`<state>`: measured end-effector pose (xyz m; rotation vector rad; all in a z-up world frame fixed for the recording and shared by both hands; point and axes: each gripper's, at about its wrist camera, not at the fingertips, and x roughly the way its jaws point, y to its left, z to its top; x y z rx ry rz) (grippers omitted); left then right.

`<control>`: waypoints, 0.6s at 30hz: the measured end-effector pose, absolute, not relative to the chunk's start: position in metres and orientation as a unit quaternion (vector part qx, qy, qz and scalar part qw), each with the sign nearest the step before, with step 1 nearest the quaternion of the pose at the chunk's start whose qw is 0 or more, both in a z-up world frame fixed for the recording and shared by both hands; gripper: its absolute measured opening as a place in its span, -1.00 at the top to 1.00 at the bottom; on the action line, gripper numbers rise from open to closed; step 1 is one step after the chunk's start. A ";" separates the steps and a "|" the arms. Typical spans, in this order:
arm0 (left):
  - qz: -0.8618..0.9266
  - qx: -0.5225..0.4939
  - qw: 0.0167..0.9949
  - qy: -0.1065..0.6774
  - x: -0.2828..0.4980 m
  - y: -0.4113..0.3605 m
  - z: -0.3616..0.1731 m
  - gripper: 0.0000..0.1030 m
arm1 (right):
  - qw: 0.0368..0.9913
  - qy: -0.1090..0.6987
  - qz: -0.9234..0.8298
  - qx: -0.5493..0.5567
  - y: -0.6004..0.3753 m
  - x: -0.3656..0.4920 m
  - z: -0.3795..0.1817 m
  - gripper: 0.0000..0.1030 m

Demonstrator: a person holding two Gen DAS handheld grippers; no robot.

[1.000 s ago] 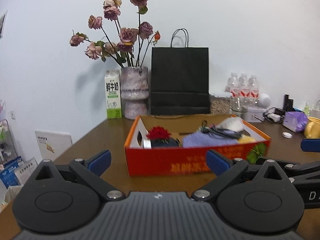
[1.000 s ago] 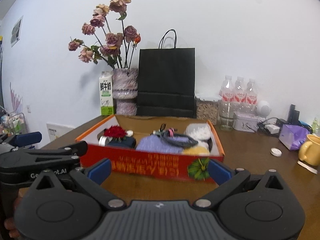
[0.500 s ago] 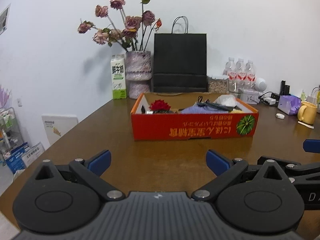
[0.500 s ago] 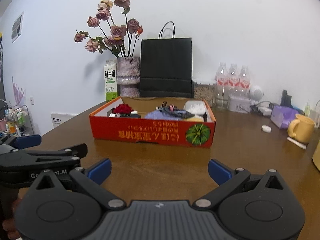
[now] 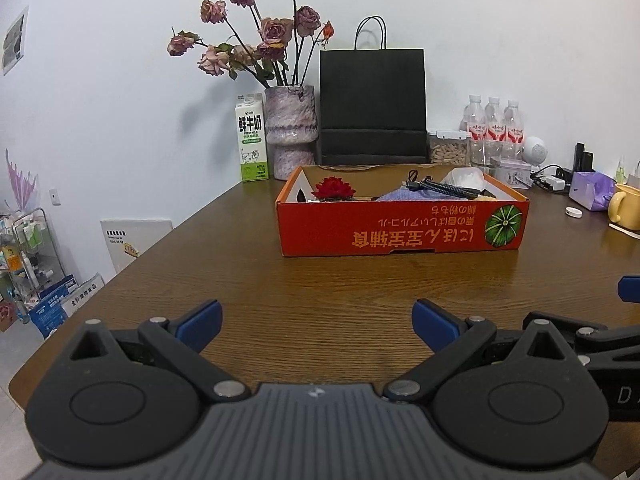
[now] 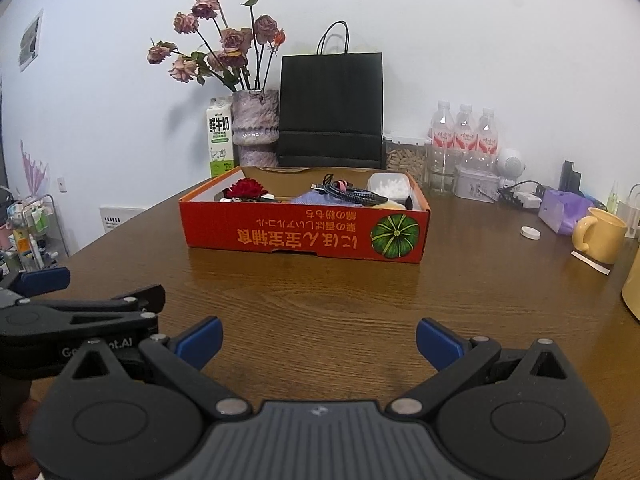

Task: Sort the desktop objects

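Note:
An orange cardboard box (image 5: 400,232) (image 6: 304,232) with a pumpkin print stands mid-table. Inside lie a red flower (image 5: 333,189) (image 6: 246,189), a coiled dark cable (image 5: 444,189) (image 6: 348,194), a purple cloth (image 5: 404,197) and a white container (image 6: 389,186). My left gripper (image 5: 316,320) is open over bare tabletop, well short of the box, nothing between its fingers. My right gripper (image 6: 318,338) is open too, empty, at a similar distance. In the right wrist view the left gripper's body shows at the left edge.
Along the wall stand a milk carton (image 5: 251,138), a vase of dried roses (image 5: 290,132), a black paper bag (image 5: 372,106) and water bottles (image 5: 493,122). A yellow mug (image 6: 598,234), purple tissue pack (image 6: 562,210) and white cap (image 6: 530,232) sit right. The table edge (image 5: 120,276) falls off left.
Both grippers have drawn back from the box toward the table's near side; the box looks smaller and farther. Both stayed open and empty.

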<state>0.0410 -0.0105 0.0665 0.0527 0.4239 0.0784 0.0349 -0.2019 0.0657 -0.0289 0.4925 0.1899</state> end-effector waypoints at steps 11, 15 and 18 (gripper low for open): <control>0.040 0.026 0.977 0.209 0.040 -0.011 0.068 -1.00 | 0.966 0.241 0.094 -0.015 -0.202 0.033 0.068 -1.00; 0.041 0.027 0.977 0.208 0.040 -0.011 0.069 -1.00 | 0.966 0.240 0.094 -0.016 -0.201 0.033 0.068 -1.00; 0.041 0.027 0.977 0.208 0.040 -0.011 0.070 -1.00 | 0.966 0.240 0.094 -0.016 -0.201 0.033 0.069 -1.00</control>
